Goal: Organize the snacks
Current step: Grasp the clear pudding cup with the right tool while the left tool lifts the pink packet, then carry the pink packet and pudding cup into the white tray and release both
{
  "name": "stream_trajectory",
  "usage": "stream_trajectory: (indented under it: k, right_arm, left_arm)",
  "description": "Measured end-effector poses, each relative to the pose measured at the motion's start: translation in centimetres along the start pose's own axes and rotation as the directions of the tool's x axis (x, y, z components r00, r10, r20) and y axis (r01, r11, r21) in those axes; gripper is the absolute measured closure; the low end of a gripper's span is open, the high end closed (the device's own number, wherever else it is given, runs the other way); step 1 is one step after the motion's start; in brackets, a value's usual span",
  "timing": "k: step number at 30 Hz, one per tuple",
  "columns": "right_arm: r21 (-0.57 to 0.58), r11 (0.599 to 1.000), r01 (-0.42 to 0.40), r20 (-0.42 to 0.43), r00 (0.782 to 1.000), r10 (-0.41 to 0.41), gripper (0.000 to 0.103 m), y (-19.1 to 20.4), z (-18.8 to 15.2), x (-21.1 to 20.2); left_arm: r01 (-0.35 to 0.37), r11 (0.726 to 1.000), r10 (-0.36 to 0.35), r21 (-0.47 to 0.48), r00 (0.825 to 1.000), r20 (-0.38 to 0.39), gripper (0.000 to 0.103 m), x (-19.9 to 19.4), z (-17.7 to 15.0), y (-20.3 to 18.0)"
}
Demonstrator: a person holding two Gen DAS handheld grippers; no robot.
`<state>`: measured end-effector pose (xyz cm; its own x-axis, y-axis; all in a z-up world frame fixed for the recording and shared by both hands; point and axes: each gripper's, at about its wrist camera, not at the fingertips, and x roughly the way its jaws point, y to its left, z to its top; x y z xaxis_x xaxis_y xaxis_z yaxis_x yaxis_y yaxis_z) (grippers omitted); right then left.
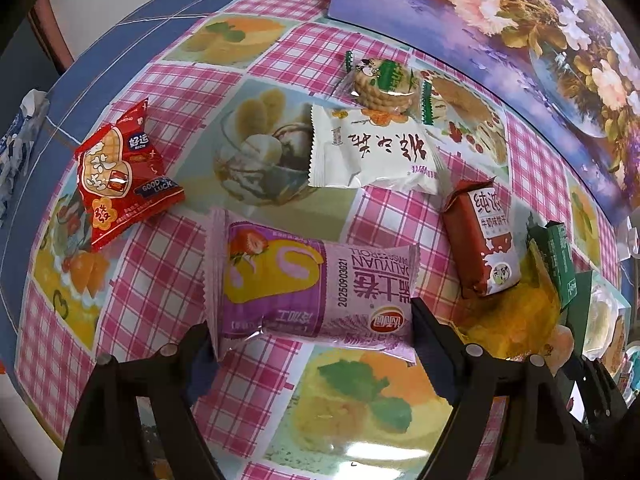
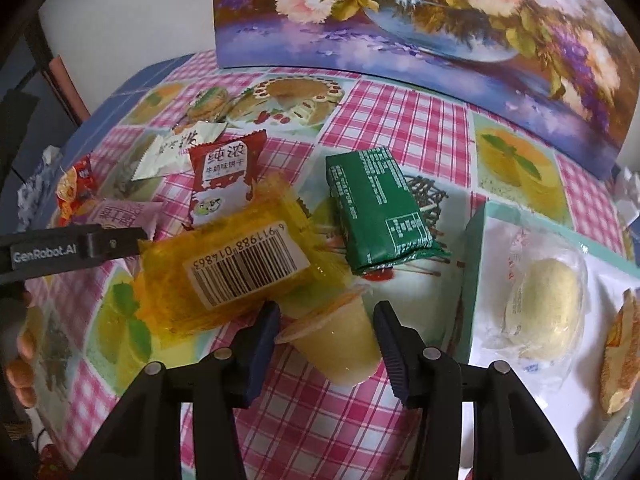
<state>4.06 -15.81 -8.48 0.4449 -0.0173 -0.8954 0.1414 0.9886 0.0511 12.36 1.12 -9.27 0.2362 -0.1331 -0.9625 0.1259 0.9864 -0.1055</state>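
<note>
While the left gripper (image 1: pixel 312 344) hovered low over the checked tablecloth (image 1: pixel 160 280), its jaws spread wide and touching either end of the purple cake roll packet (image 1: pixel 312 284). Right gripper (image 2: pixel 326 332) angled down, released, straddling a jelly cup (image 2: pixel 340 344) beside the yellow packet (image 2: pixel 232 264).

A home dining spot: beyond the fingers lies a pink checked tablecloth (image 1: pixel 160 280) printed with desserts, wrapped snacks (image 1: pixel 316 288) scattered on it, and a flower painting (image 2: pixel 420 20) leaning against the plain wall behind.
</note>
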Motion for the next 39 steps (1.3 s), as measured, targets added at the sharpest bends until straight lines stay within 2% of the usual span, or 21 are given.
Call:
stream_trajectory:
  k: [7, 18, 29, 39]
  right_arm:
    - [0.014, 0.999, 0.029, 0.011, 1.000, -0.029, 0.054, -0.3, 0.1, -0.1]
    - [0.129, 0.992, -0.010, 0.058, 0.998, 0.003, 0.054, -2.2, 0.0, -2.7]
    - [0.219, 0.975, -0.035, 0.135, 0.991, 0.005, 0.054, -3.7, -0.2, -6.9]
    - [0.358, 0.934, -0.016, 0.139, 0.990, -0.036, 0.054, -6.2, -1.7, -9.8]
  left_arm:
    - [0.013, 1.000, -0.013, 0.011, 1.000, 0.006, 0.018, -0.3, 0.1, -0.3]
    - [0.050, 0.999, -0.051, 0.015, 0.996, 0.074, 0.020, -3.8, 0.2, -0.5]
    - [0.084, 0.996, -0.089, 0.044, 0.984, 0.155, 0.020, -7.5, -0.1, -1.5]
    - [0.136, 0.985, -0.155, 0.103, 0.967, 0.204, 0.020, -10.1, -0.8, -4.4]
